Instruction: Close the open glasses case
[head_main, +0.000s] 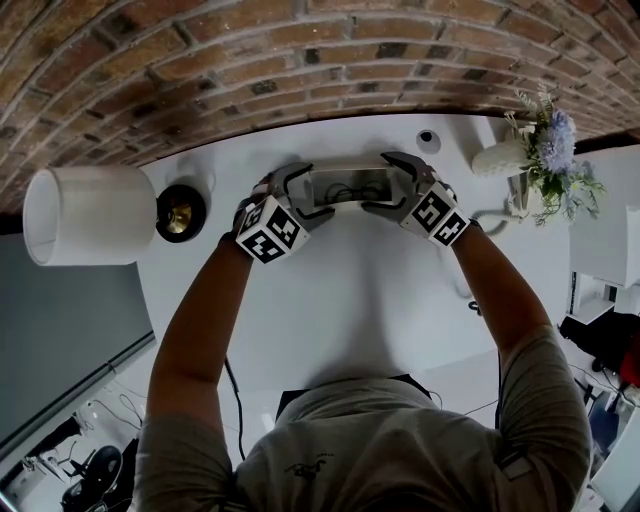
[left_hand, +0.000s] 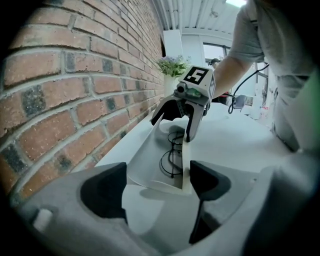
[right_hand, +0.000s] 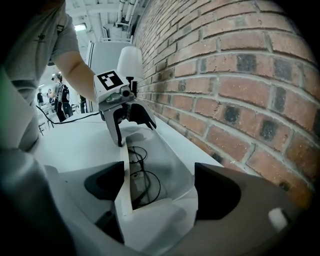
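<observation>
On the white table (head_main: 350, 300), by the far brick wall (head_main: 250, 70), our head view shows the open glasses case (head_main: 345, 187). In the left gripper view, our left gripper (left_hand: 157, 186) stands spread, straddling the case's left end. In the right gripper view, our right gripper (right_hand: 160, 192) is spread around its right end, with the glasses (right_hand: 142, 182) inside.

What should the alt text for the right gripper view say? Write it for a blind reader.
An open white glasses case holding round wire glasses lies on a white table between the wide-apart jaws of the right claw. The left claw straddles the case's far end; a brick wall runs along the right.
</observation>
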